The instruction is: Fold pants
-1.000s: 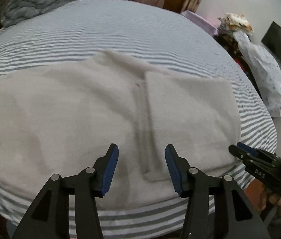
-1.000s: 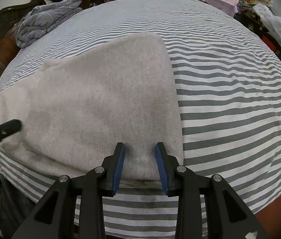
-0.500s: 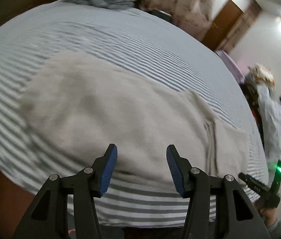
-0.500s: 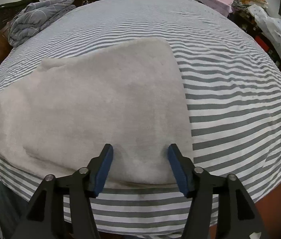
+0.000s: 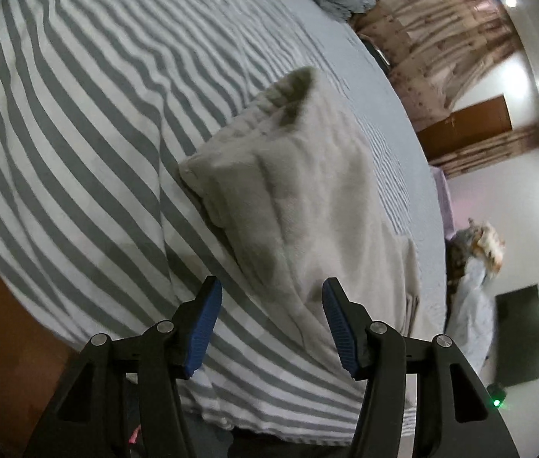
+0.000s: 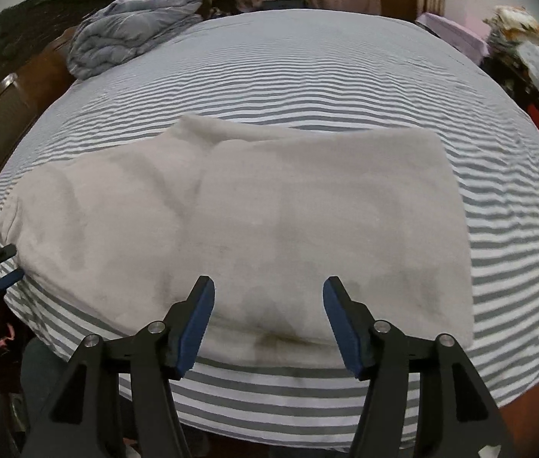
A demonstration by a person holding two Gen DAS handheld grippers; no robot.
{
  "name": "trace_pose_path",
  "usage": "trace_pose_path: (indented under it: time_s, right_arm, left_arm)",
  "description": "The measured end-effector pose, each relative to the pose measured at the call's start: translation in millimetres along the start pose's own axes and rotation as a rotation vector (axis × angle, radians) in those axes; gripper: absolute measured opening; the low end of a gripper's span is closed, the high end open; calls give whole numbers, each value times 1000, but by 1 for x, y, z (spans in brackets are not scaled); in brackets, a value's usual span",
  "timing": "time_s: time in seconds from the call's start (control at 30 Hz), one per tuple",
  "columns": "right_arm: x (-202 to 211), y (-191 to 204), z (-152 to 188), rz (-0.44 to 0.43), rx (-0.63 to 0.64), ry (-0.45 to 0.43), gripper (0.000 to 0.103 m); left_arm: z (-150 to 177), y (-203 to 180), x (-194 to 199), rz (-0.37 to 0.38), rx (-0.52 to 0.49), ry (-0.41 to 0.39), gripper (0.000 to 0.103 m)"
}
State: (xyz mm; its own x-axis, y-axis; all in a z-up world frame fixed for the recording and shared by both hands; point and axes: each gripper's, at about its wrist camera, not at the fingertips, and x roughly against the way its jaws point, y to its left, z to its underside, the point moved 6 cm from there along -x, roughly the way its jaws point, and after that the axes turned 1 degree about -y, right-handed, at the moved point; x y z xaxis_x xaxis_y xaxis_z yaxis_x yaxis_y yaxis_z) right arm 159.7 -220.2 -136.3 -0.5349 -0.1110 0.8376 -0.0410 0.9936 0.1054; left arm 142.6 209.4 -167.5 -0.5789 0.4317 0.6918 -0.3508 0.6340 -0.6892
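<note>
My left claw [image 5: 271, 324] hangs tilted and spread, the pants [image 5: 307, 206] just ahead of it. My right claw [image 6: 267, 322] hangs level, spread too, pants [image 6: 262, 221] lying flat ahead on the bed [image 6: 307, 76].

Pale grey fleece pants [image 6: 269, 221] lie flat on striped bedsheet [image 6: 307, 84], folded into a rough rectangle near the bed's front edge.

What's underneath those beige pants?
The pants lie on a grey-and-white striped bedsheet; it shows all around them. Whatever lies directly beneath the fabric is covered.
</note>
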Motion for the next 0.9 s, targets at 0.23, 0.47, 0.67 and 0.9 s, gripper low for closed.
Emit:
trace_pose_path:
  time_s: [0.23, 0.47, 0.67, 0.9]
  right_arm:
    - [-15, 17, -4, 3, 19, 29, 57]
    - [-27, 24, -3, 11, 24, 58, 57]
    - [-39, 33, -7, 13, 36, 76, 58]
    - [-49, 42, -3, 20, 60, 89, 62]
  left_arm:
    - [-17, 9, -20, 72, 80, 25, 59]
    - [-34, 2, -34, 117, 97, 4, 67]
    - [-37, -11, -30, 136, 58, -27, 69]
    - [-40, -20, -28, 192, -31, -59, 69]
